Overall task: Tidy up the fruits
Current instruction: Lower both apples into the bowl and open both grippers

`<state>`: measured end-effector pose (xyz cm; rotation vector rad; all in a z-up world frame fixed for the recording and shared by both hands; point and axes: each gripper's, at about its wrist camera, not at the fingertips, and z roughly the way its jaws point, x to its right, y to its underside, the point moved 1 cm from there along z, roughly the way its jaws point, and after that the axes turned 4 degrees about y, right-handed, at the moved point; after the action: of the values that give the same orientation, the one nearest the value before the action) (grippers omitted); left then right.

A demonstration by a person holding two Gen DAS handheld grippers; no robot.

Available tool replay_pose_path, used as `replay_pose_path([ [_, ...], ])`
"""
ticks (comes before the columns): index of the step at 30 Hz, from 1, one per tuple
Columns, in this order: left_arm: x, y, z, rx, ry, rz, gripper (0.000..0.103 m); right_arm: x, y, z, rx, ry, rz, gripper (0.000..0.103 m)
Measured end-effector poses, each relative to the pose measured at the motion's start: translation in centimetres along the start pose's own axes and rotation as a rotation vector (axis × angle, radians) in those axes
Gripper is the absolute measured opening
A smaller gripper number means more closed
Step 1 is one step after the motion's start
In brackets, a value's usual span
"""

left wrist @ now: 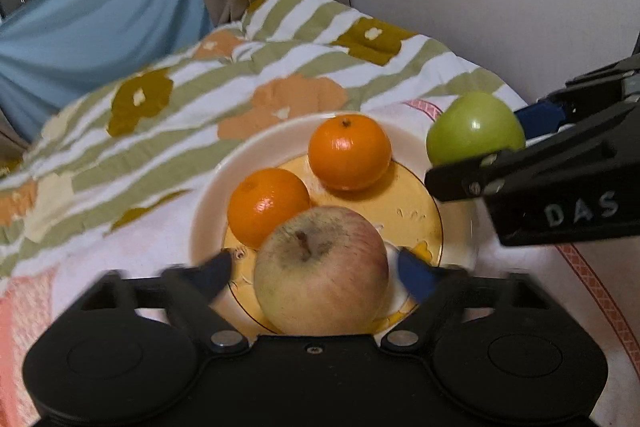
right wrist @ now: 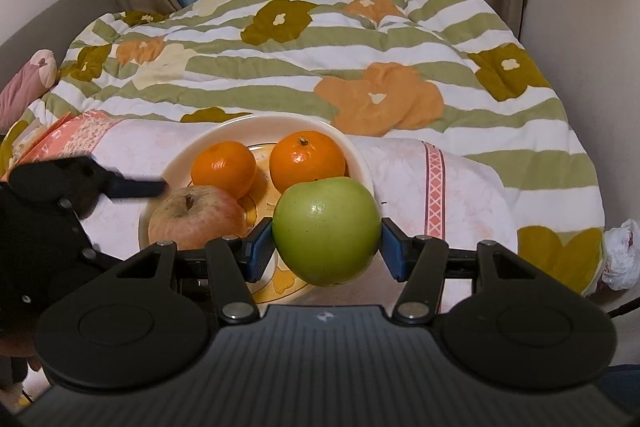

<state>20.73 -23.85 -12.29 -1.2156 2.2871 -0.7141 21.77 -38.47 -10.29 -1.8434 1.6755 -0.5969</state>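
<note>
Plate (left wrist: pixel 208 211): it stands on the bed cover and holds two oranges (left wrist: pixel 350 151) and the red apple (left wrist: pixel 322 269).
Left gripper (left wrist: pixel 316 271): released; the pads stand apart from the red apple, which rests on the plate between them.
Right gripper (right wrist: pixel 326 247): clenched on the green apple (right wrist: pixel 326 231), held in the air just at the near rim.
Done: three fruits are placed, I think.
Left: to set down the green apple.

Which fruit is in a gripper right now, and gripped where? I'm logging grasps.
The right gripper clamps the green apple by its two opposite sides. The left gripper is open around the red apple, holding nothing.
</note>
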Motion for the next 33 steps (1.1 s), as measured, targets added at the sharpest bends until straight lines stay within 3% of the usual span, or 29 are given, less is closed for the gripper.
replay_pose_path([
  [14, -1.3, 0.8, -3.5, -0.009, 0.014, -0.124, 0.099, -0.6, -0.7, 1.6, -0.025, -0.061, -0.110, 0.071],
  [27, -2.1, 1.9, -4.3, -0.022, -0.073, -0.125, 0.100, -0.9, -0.4, 4.5, -0.042, -0.142, -0.119, 0.072],
  [31, -2.0, 2.5, -4.7, -0.030, -0.082, -0.128, 0.100, -0.7, -0.4, 3.8, 0.003, -0.113, -0.123, 0.103],
  [33, -2.1, 2.7, -4.9, -0.032, -0.076, -0.140, 0.100, -0.4, -0.4, 3.4, 0.015, -0.105, -0.103, 0.103],
])
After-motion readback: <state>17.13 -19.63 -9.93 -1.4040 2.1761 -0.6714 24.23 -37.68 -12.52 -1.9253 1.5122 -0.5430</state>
